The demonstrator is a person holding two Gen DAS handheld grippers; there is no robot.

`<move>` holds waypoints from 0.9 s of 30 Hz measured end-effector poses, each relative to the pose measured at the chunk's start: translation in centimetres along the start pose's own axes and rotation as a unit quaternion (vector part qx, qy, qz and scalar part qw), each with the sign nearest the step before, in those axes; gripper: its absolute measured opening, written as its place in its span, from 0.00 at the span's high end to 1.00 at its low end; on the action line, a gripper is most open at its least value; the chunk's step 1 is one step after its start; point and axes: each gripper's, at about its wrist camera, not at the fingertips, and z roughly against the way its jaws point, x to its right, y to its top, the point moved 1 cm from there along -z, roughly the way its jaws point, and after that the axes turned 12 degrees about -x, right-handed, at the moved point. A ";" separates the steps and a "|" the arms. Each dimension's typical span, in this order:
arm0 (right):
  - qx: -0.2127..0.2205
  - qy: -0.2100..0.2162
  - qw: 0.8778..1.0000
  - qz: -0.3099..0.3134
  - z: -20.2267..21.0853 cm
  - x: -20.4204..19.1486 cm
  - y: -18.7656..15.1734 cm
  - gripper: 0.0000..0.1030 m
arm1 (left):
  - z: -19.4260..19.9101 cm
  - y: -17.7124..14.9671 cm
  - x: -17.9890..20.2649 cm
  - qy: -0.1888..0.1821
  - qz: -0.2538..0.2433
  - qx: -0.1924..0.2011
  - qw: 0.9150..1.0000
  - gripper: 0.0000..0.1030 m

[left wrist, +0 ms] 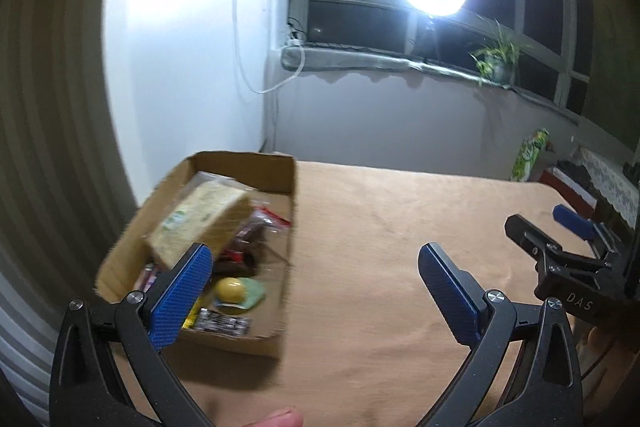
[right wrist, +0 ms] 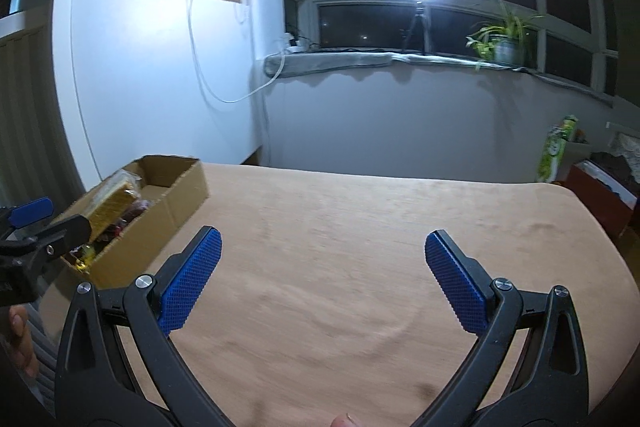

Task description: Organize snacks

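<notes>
Both tools released, nothing between the pads. My left tool (left wrist: 314, 291) is spread as wide as it goes; its left pad (left wrist: 182, 291) overlaps the near edge of the cardboard box (left wrist: 276, 341) in the left wrist view, but it looks to be hanging above it, not touching. My right tool (right wrist: 322, 279) is equally spread, over bare worktop (right wrist: 360, 227), well apart from anything.

Snacks are all in the box, at the worktop's left side. Contents from the left view: a big yellow-tan packet (left wrist: 200, 223) tilted on top, dark red wrappers (left wrist: 256, 231) behind it, a yellow ball-shaped item (left wrist: 230, 290) on a green wrapper, and a dark printed pack (left wrist: 222, 321) at the near end. Some blur, can't read labels.

Key relation: the box's long axis runs away from me, toward the wall. It lies ahead-left of the left tool and far left of the right tool, with the left tool between them. So the left hand is clearly nearer; I judge any next reach into the box is its job. No loose snacks visible on the worktop.
</notes>
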 end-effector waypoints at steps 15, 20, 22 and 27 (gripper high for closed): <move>0.013 -0.041 0.999 -0.023 3.3 5.1 -0.9 0.00 | -0.1 -0.5 5.8 0.004 -0.042 0.008 0.999 0.00; 0.013 -0.040 0.999 -0.024 3.3 5.0 -1.0 0.00 | 0.1 -0.7 6.5 0.010 -0.050 0.007 0.999 0.00; 0.013 -0.039 0.999 -0.024 3.3 5.0 -1.0 0.00 | 0.2 -0.8 6.8 0.013 -0.052 0.007 0.999 0.00; 0.013 -0.039 0.999 -0.024 3.3 4.8 -1.0 0.00 | 0.3 -0.8 7.1 0.016 -0.056 0.006 0.998 0.00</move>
